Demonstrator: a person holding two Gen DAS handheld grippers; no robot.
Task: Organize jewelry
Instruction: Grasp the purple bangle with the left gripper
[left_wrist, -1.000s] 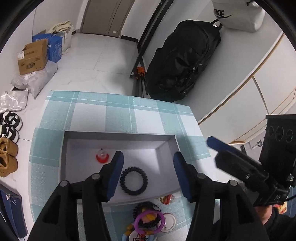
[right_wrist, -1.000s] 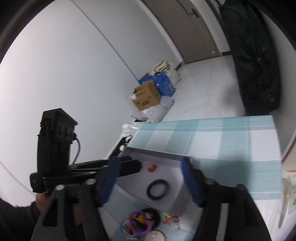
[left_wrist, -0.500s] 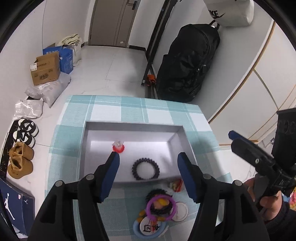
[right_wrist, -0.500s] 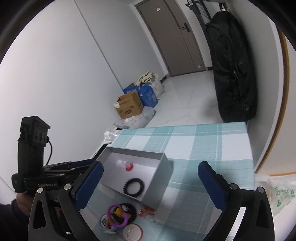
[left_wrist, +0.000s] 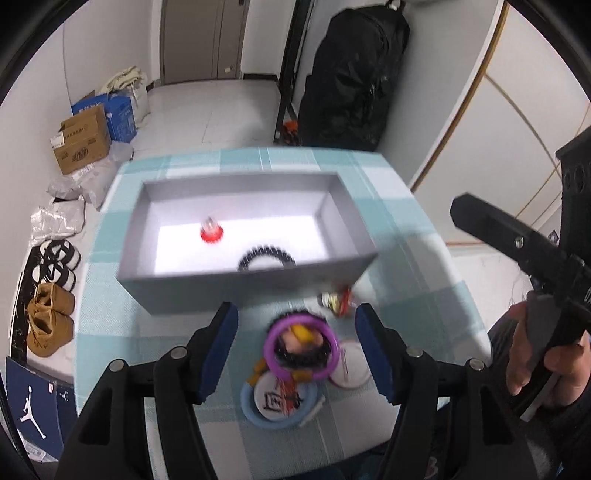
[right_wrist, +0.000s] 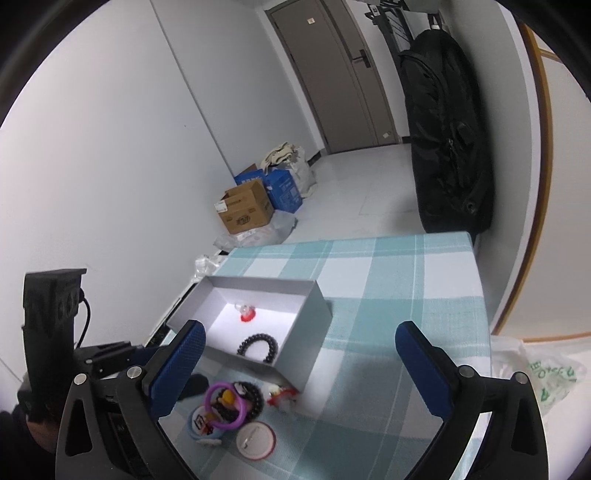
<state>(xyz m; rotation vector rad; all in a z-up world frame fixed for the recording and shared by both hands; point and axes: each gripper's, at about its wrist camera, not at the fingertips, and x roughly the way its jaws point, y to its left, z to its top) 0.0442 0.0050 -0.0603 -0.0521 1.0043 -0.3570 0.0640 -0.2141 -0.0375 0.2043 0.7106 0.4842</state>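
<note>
A grey open box (left_wrist: 243, 288) (right_wrist: 306, 354) sits on the teal checked tablecloth. Inside lie a red ornament (left_wrist: 211, 232) (right_wrist: 246, 314) and a black coil hair tie (left_wrist: 266, 255) (right_wrist: 258, 345). In front of the box is a pile with a purple ring (left_wrist: 301, 347) (right_wrist: 225, 404), black ties, a blue ring with a badge (left_wrist: 279, 400) and a white disc (right_wrist: 256, 439). A small red-and-white trinket (left_wrist: 338, 301) (right_wrist: 282, 397) lies beside the box. My left gripper (left_wrist: 297, 350) hangs open over the purple ring, touching nothing. My right gripper (right_wrist: 299, 365) is wide open and empty above the cloth.
The table ends at the right edge (right_wrist: 476, 295), near a tall black bag (left_wrist: 354, 74) against the wall. Cardboard and blue boxes (right_wrist: 255, 203), shoes (left_wrist: 48, 321) and plastic bags lie on the floor at left. A hand (left_wrist: 535, 354) holds the right gripper's handle.
Both grippers have drawn back toward the near side, so the box looks farther and the pile sits between the left fingers. The right jaws have spread much wider; the left a little.
</note>
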